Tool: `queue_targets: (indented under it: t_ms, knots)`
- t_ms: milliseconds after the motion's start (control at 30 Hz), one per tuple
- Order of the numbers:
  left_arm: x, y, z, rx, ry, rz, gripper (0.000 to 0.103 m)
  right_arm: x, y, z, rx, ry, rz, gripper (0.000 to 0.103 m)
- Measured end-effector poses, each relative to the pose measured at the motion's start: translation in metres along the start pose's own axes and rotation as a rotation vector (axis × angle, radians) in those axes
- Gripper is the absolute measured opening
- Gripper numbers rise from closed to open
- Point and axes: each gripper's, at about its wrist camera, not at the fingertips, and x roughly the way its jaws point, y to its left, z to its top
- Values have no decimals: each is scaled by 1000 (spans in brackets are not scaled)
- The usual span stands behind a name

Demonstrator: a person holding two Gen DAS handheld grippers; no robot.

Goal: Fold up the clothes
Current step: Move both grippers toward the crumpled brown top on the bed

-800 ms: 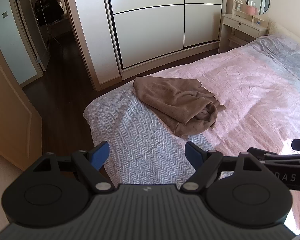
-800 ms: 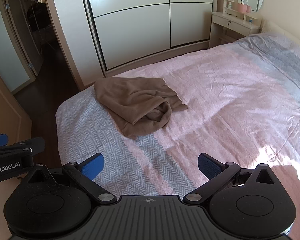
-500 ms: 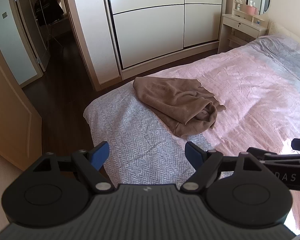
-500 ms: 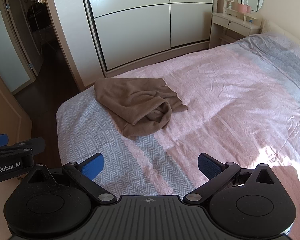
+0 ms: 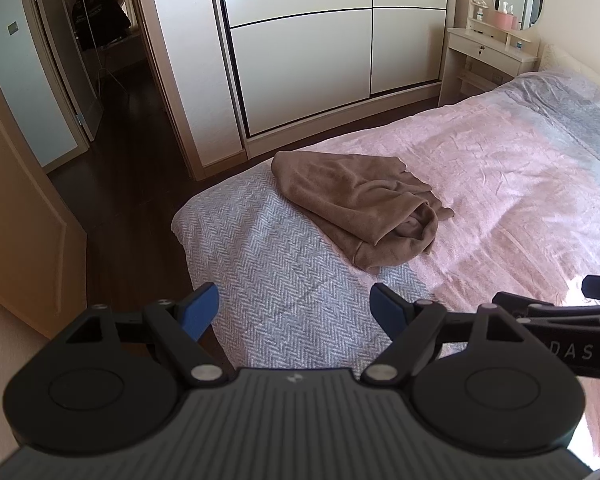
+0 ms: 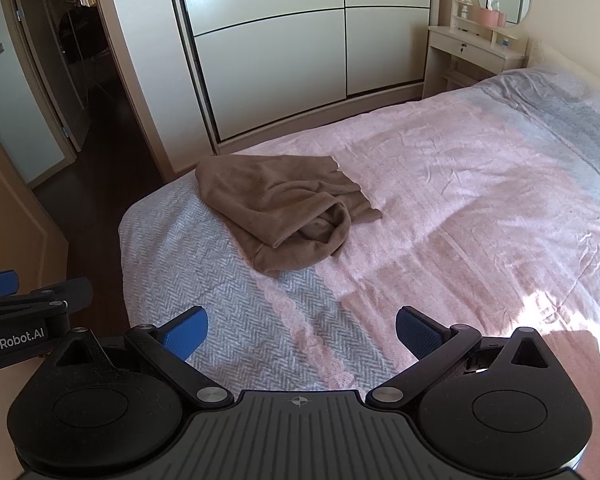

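A crumpled brown garment (image 5: 360,204) (image 6: 284,216) lies on the bed near its far left corner, across the border between the grey herringbone band and the pink cover. My left gripper (image 5: 296,312) hovers open above the grey band, well short of the garment, with nothing between its blue pads. In the right wrist view my right gripper (image 6: 302,332) is likewise open and empty, held over the bed's near part. Each gripper shows at the edge of the other's view: the right one (image 5: 580,308) beside the left, the left one (image 6: 24,300) beside the right.
The bed (image 6: 480,184) fills the right half of both views. A white sliding wardrobe (image 5: 320,48) stands beyond its foot, a small dressing table with a round mirror (image 5: 500,32) at the back right. Dark wood floor (image 5: 132,168) and an open doorway lie to the left.
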Motion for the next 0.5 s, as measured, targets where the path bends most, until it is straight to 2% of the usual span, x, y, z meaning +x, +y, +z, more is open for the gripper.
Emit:
queue_targets:
  t_ms: [500]
  knots:
    - [15, 10, 5, 28, 14, -41, 80, 5, 11, 4, 25, 6, -37, 102]
